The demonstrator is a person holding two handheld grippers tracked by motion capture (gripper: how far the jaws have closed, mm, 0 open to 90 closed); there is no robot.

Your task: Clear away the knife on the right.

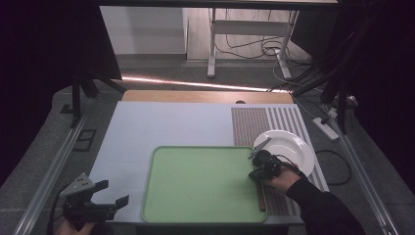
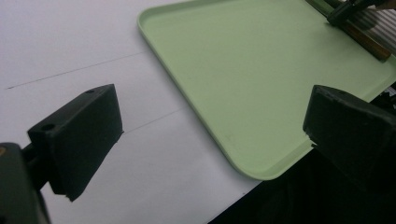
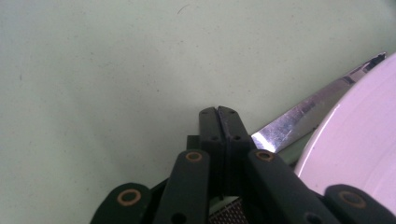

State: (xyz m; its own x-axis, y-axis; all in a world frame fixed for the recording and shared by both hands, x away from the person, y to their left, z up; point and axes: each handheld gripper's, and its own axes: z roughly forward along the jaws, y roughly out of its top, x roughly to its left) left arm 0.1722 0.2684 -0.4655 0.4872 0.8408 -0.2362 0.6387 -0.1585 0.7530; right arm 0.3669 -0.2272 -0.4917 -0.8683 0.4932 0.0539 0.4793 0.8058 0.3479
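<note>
A knife with a brown wooden handle [image 1: 262, 197] lies along the right edge of the green tray [image 1: 195, 215]. Its steel blade [image 3: 308, 112] runs on between the tray and the white plate [image 1: 293, 142]. My right gripper [image 1: 257, 160] sits over the knife where handle meets blade. Its jaws are pressed together and the blade comes out from under the right one. Whether they pinch the knife I cannot tell. My left gripper [image 1: 115, 192] rests at the table's near left corner, beside the tray, open with nothing between its pads [image 2: 88, 135].
The tray [image 2: 261, 70] holds nothing and rests on a pale sheet [image 1: 147, 127]. A brown striped mat [image 1: 254, 122] lies under the plate [image 3: 359, 140] at the right. The table's front edge runs just below the left gripper [image 2: 215, 126]. Cables and a desk frame stand beyond the table.
</note>
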